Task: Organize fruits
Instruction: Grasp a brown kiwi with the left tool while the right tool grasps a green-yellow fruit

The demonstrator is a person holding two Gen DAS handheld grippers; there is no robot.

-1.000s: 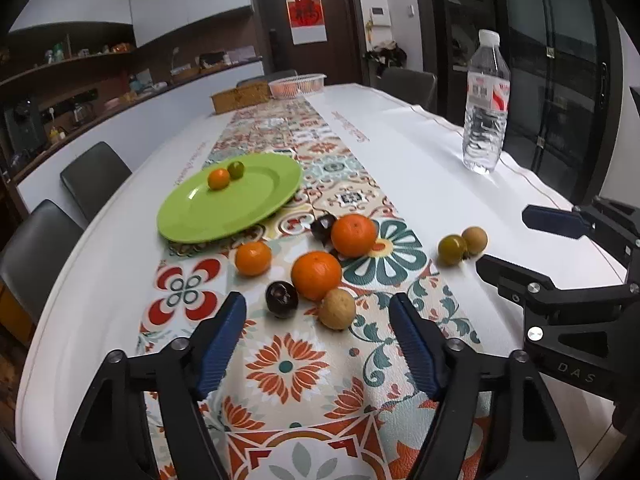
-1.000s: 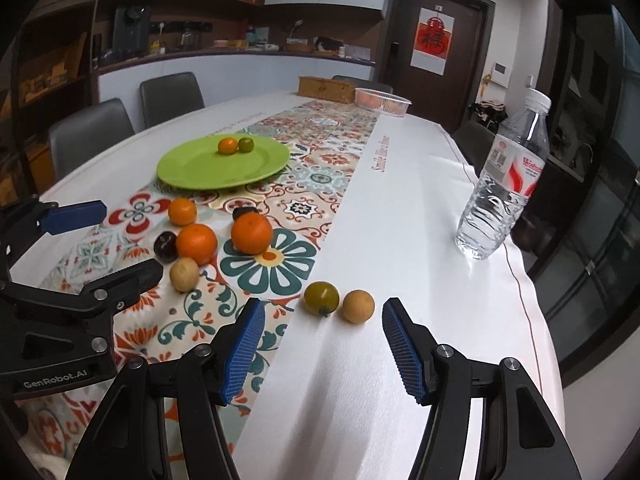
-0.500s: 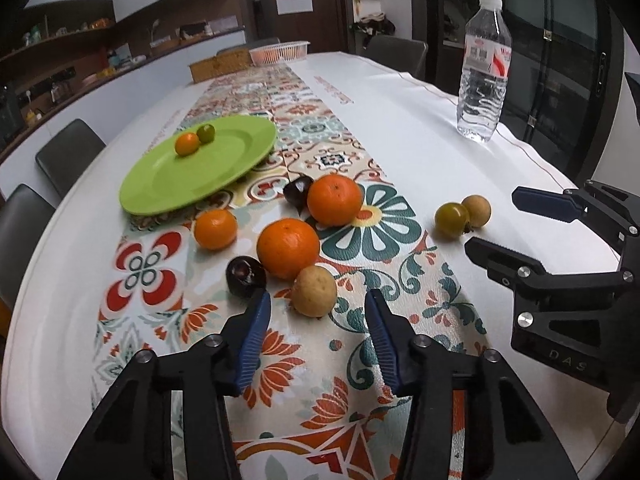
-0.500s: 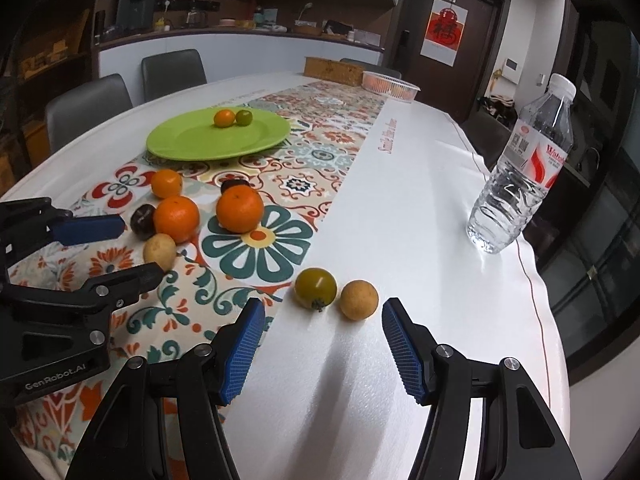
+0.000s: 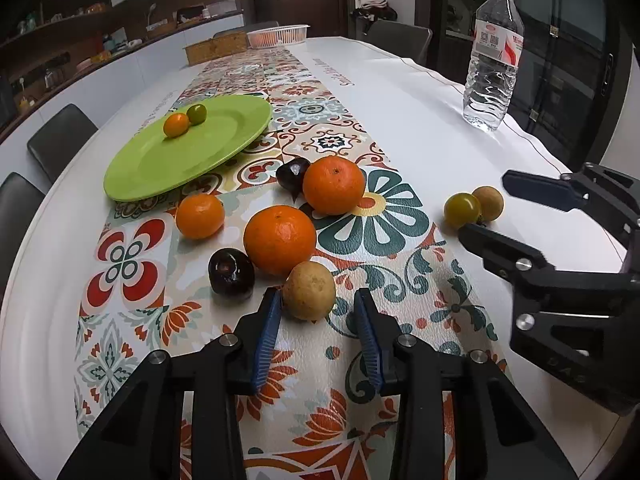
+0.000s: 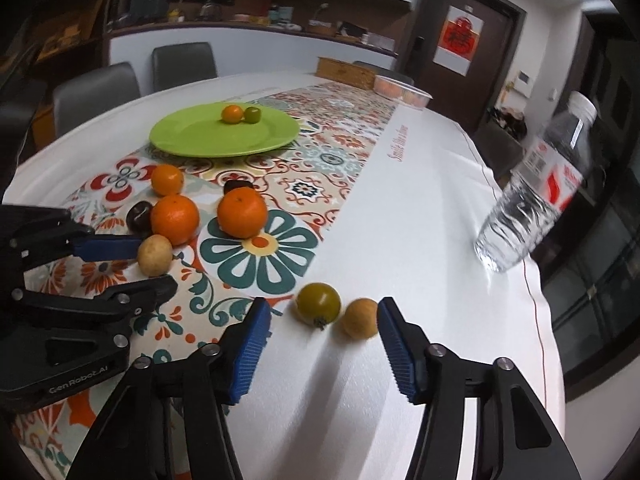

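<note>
Nine loose fruits lie on the tabletop [image 5: 420,92], plus two on the green plate [image 5: 160,160]. Count: three oranges — a small one [image 5: 200,216] nearest the plate, a large near one [image 5: 280,239], a large far one [image 5: 334,185]. Two dark plums: near [image 5: 231,277], far [image 5: 293,173] just behind the far orange. One tan round fruit [image 5: 309,290] touching the near orange's front. On the white cloth to the right, a yellow-green tomato [image 6: 319,303] and a tan-orange round fruit [image 6: 361,318] sit side by side, touching or nearly so. On the plate: one small orange fruit [image 5: 176,125] and one small green fruit [image 5: 197,113], touching.

Left hand-held gripper [image 5: 318,320]: jaws apart, low over the patterned runner [image 5: 360,360]. The tan round fruit sits at the fingertips; the left blue pad [image 5: 267,332] is just beside it, possibly touching, while the right pad stands clear of it. Not clamped.

Right hand-held gripper [image 6: 320,350]: jaws wide apart, nothing held. Tomato and tan-orange fruit lie just ahead of the fingertips, between the two finger lines, the tan-orange one near the right pad [image 6: 396,344].

One water bottle [image 5: 494,56] upright at the far right. One white basket [image 5: 278,35] and one wooden box [image 5: 216,49] at the far end.
</note>
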